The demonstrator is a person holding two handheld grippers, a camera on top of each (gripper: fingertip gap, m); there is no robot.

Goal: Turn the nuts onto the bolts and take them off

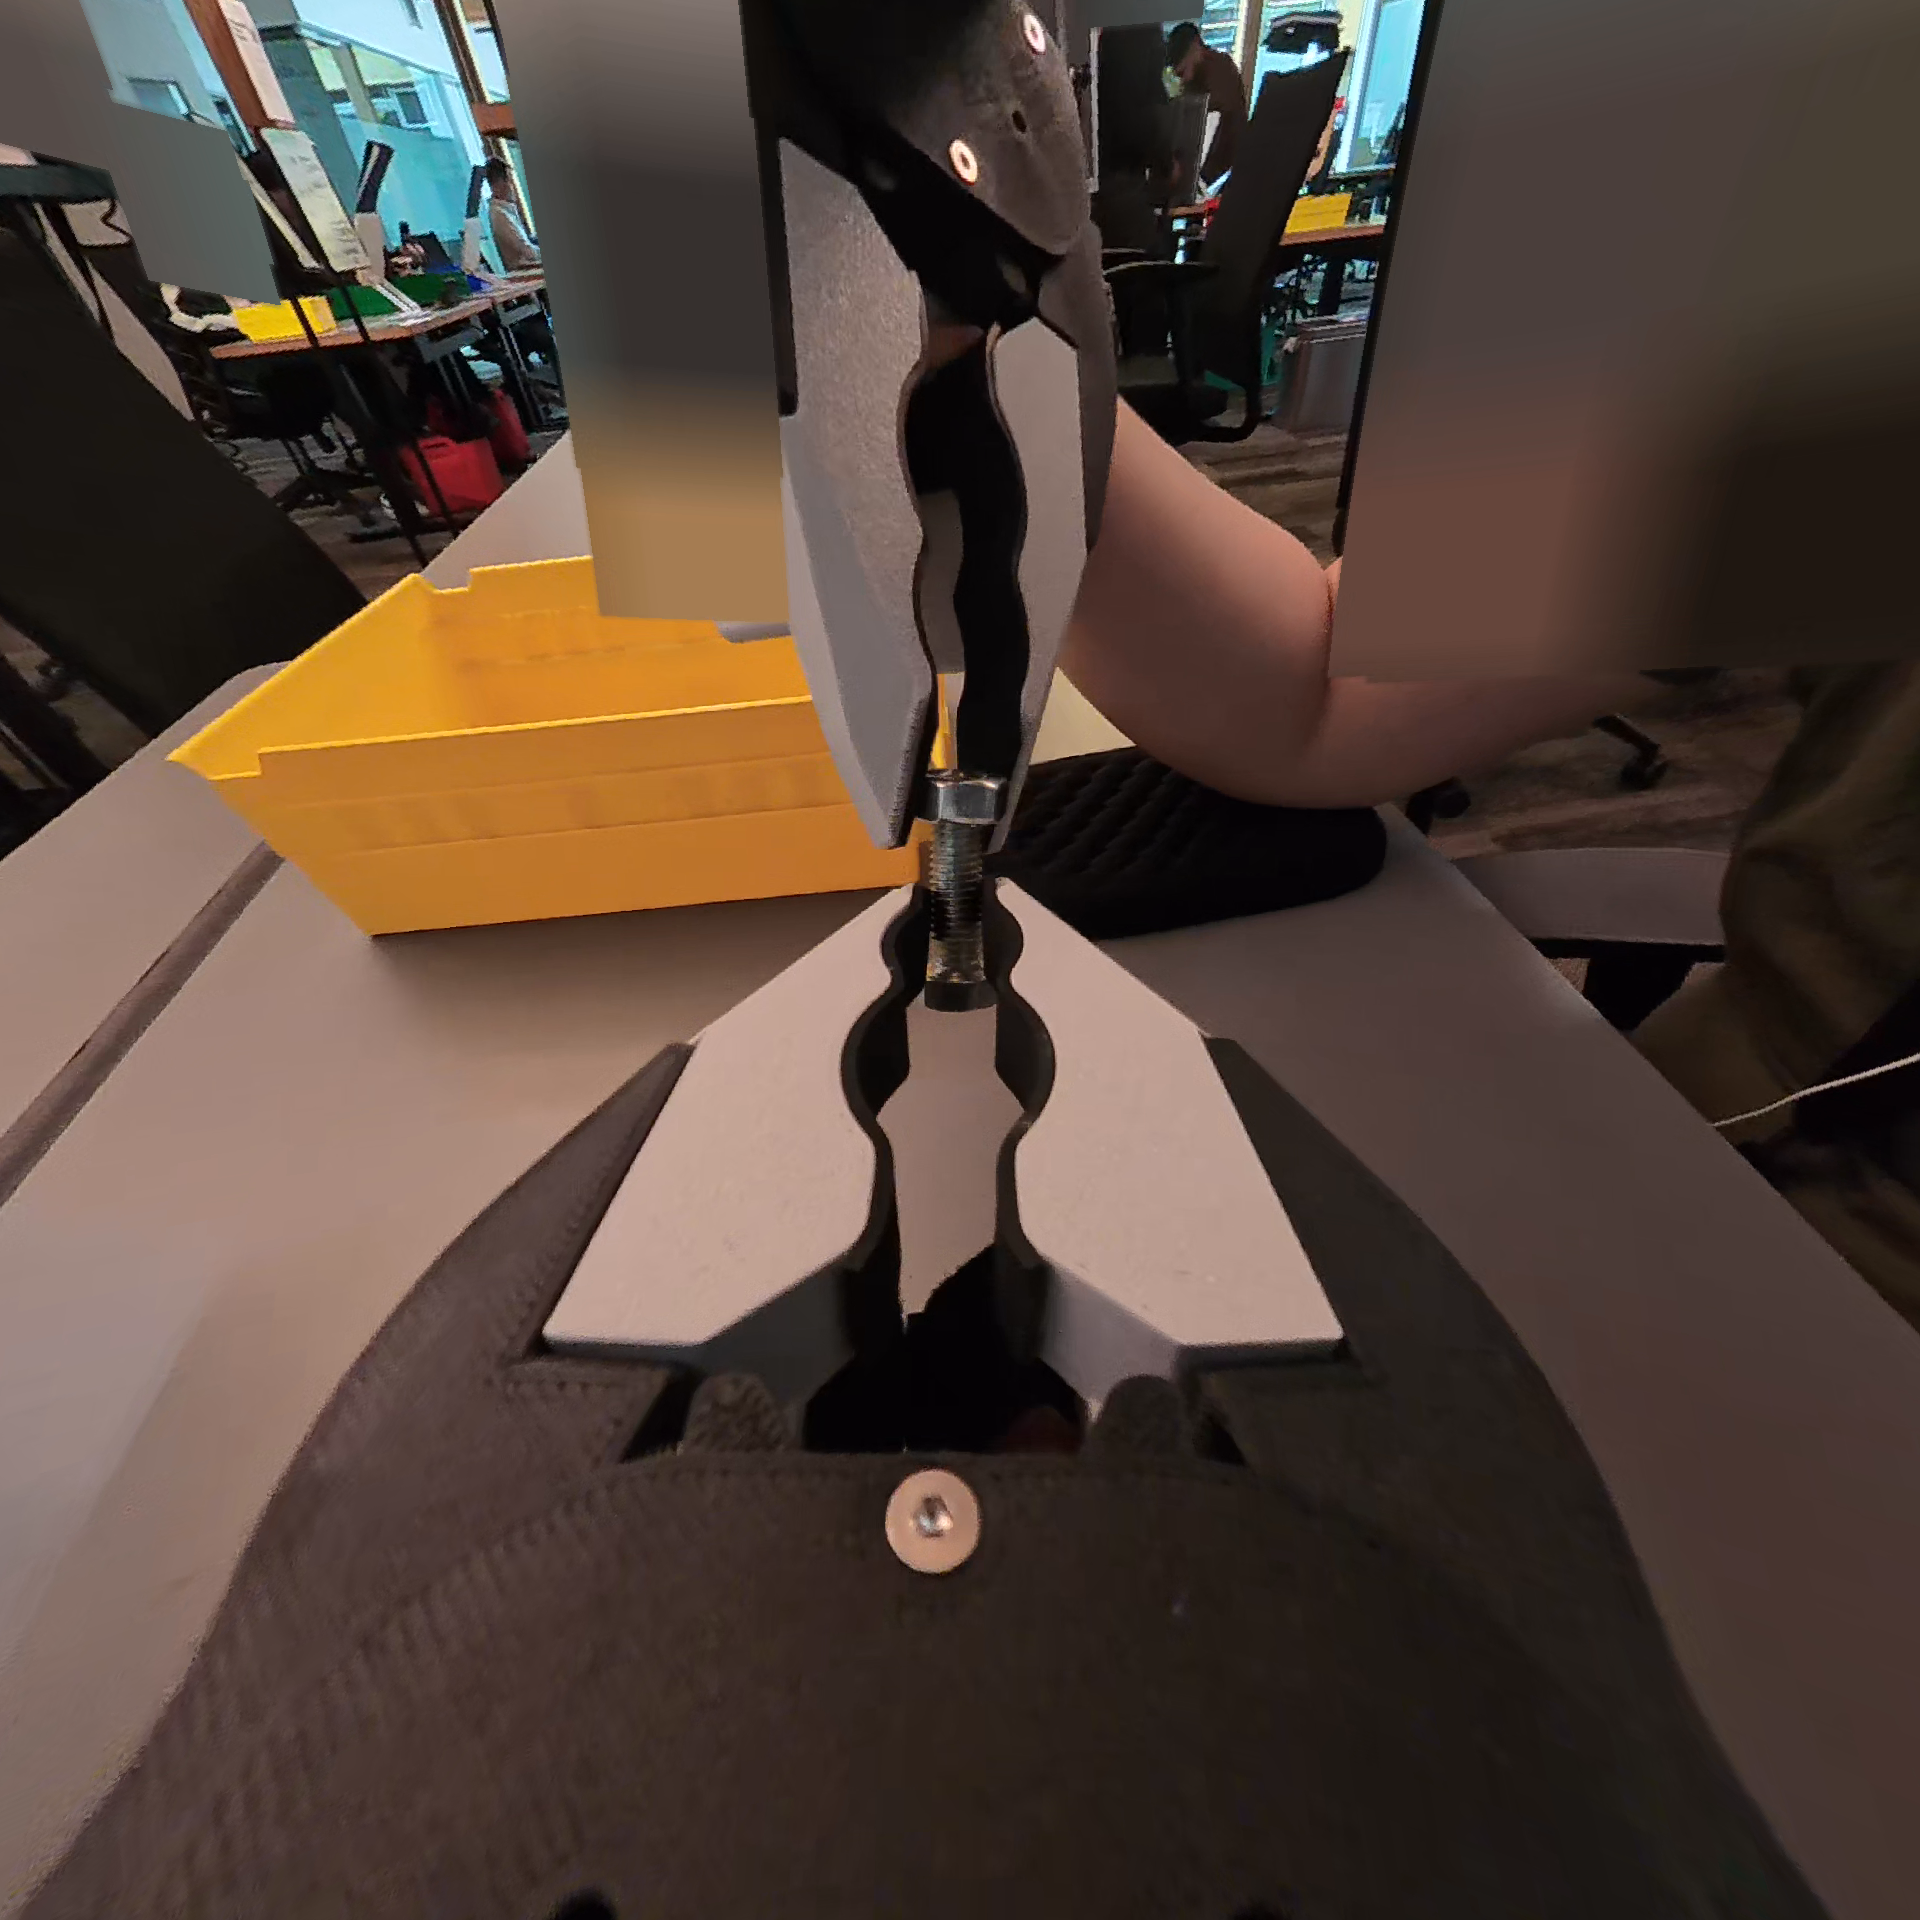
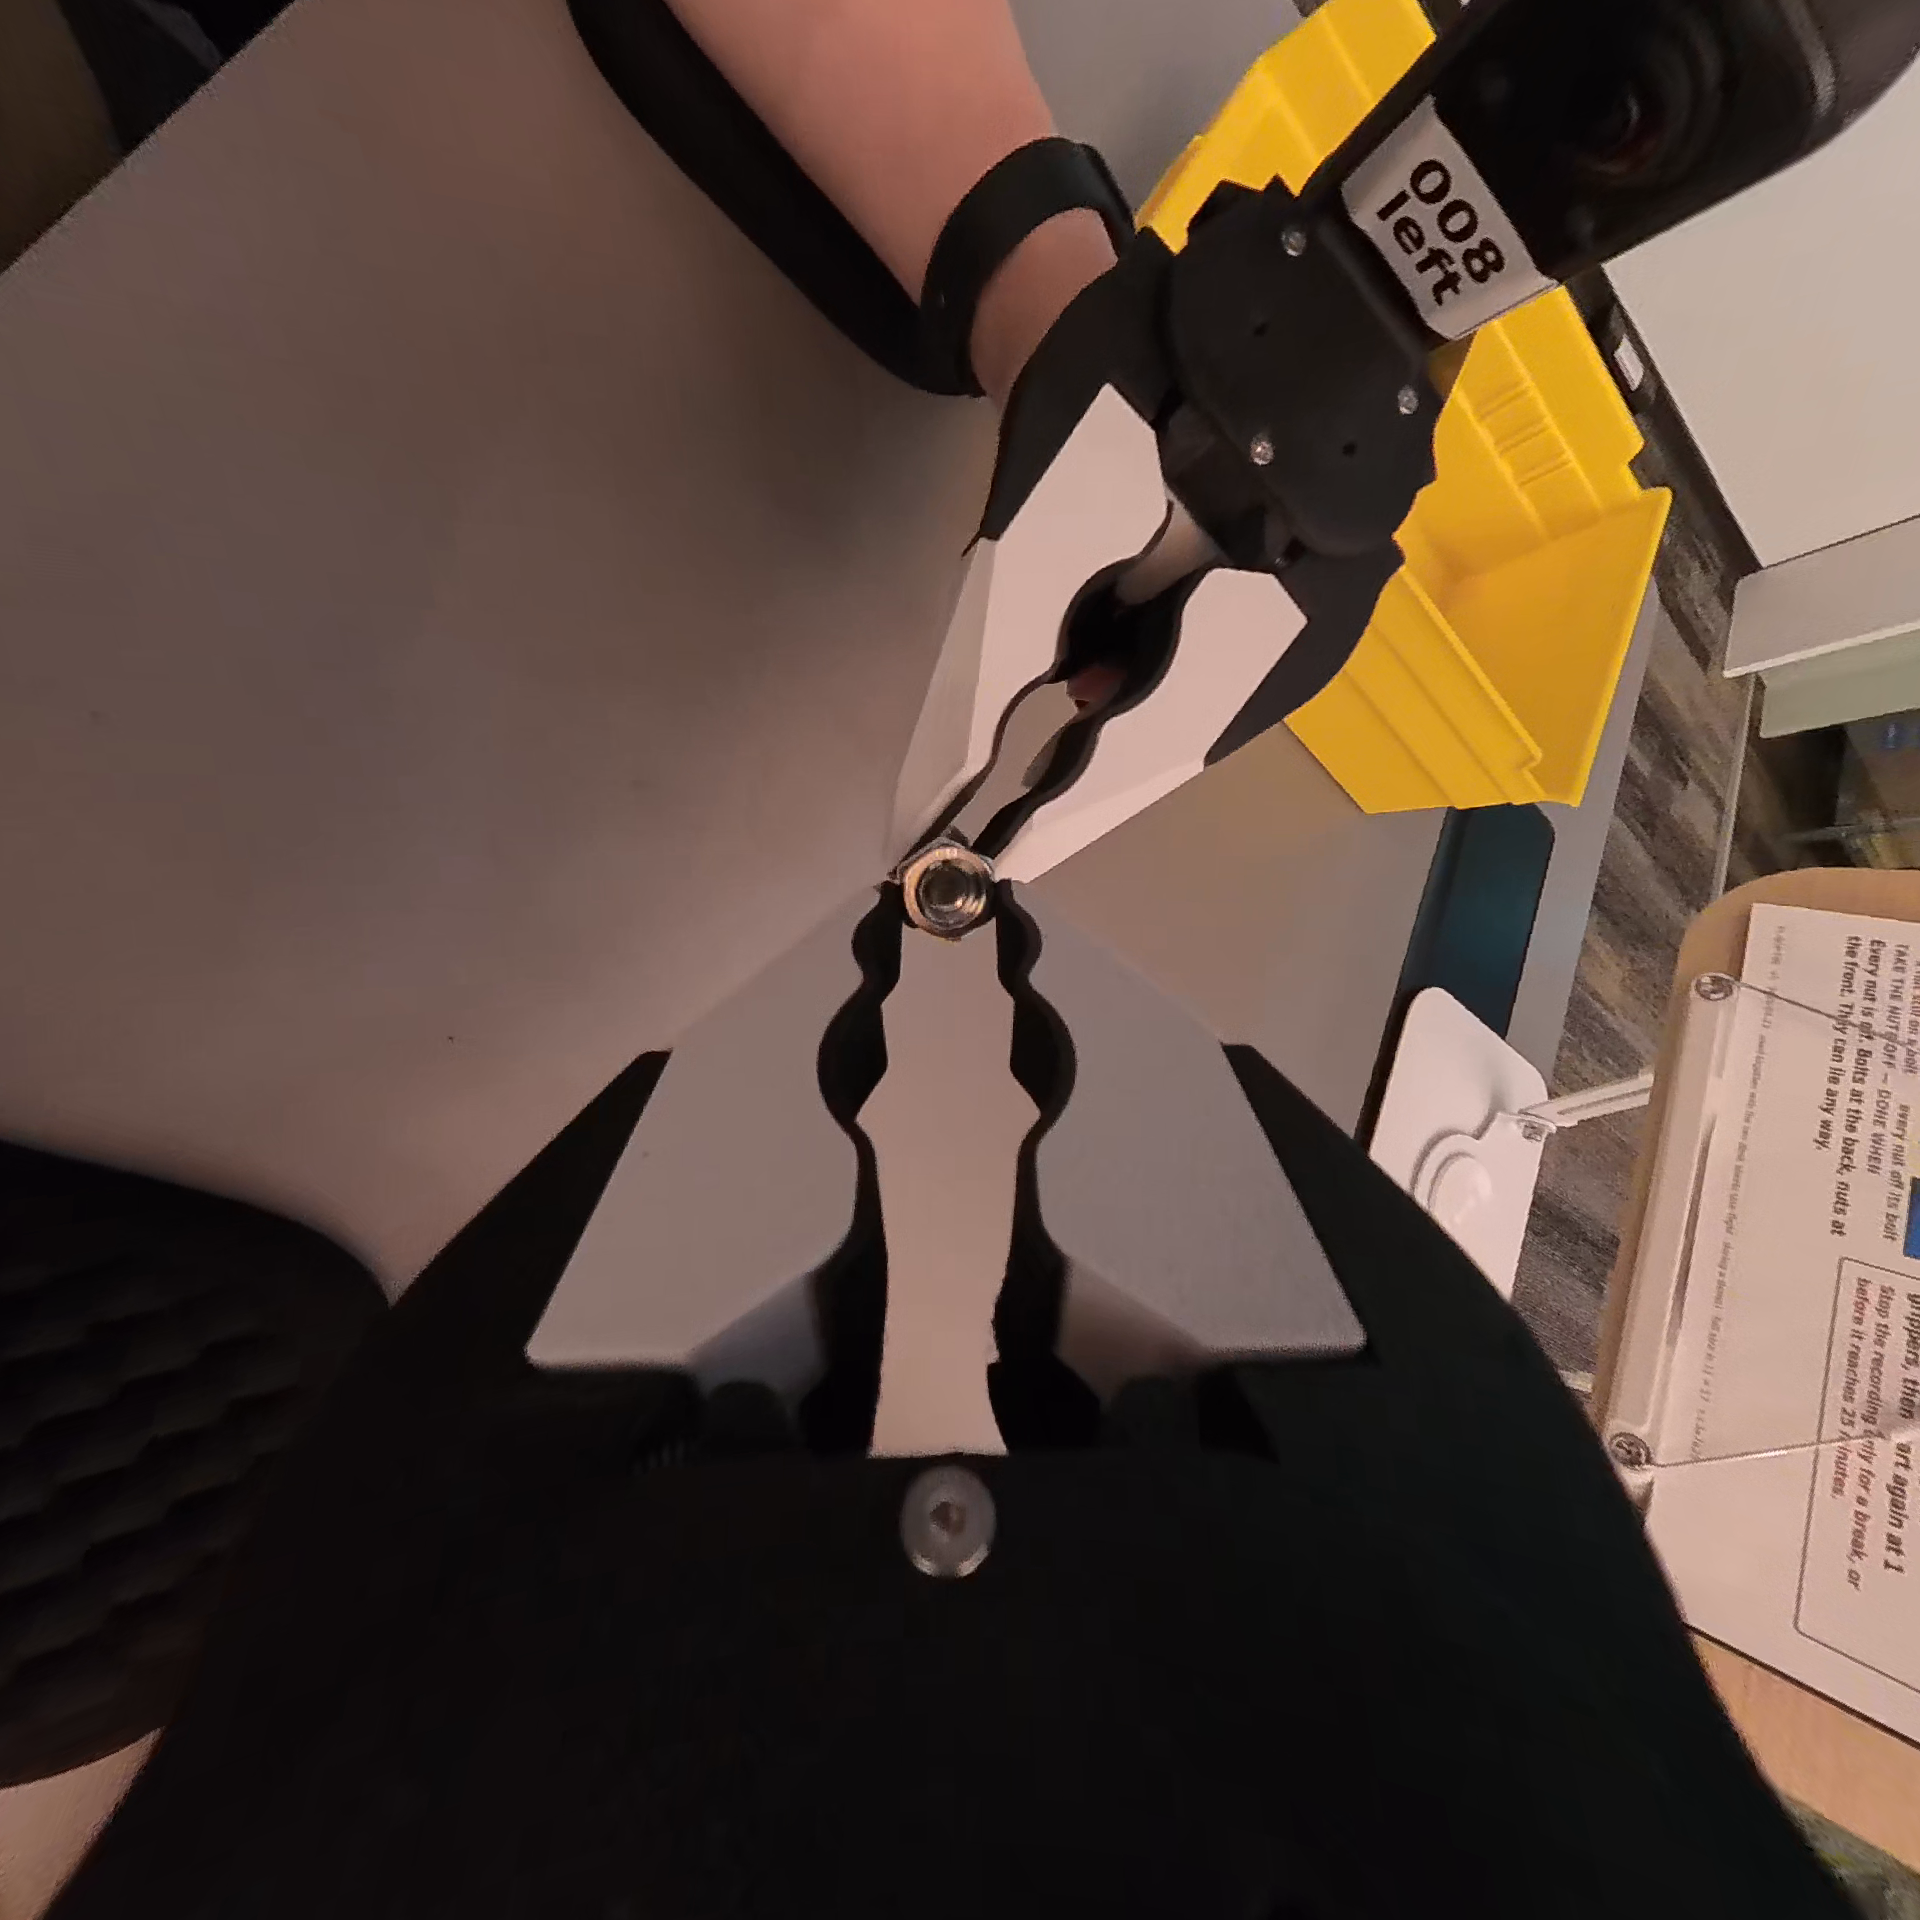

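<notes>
A silver bolt point(image 1: 954, 894) stands upright above the grey table point(image 1: 312, 1143). My left gripper point(image 1: 956, 930) is shut on its lower end, near the head. A silver hex nut point(image 1: 966, 798) sits on the top of the thread. My right gripper point(image 1: 961, 816) comes down from above and is shut on the nut. In the right wrist view I look straight down on the nut point(image 2: 943, 891), clamped between my right gripper's tips point(image 2: 945, 914). The left gripper point(image 2: 961, 844) reaches in from the upper right, and the bolt is mostly hidden under the nut.
A yellow plastic bin point(image 1: 540, 790) stands on the table behind the grippers; it also shows in the right wrist view point(image 2: 1507, 675). A black padded rest point(image 1: 1195, 842) lies under the person's arm point(image 1: 1247, 644). A printed sheet on a stand point(image 2: 1818, 1195) sits at the right. Only a small space, under 4 cm, lies between the two pairs of fingers.
</notes>
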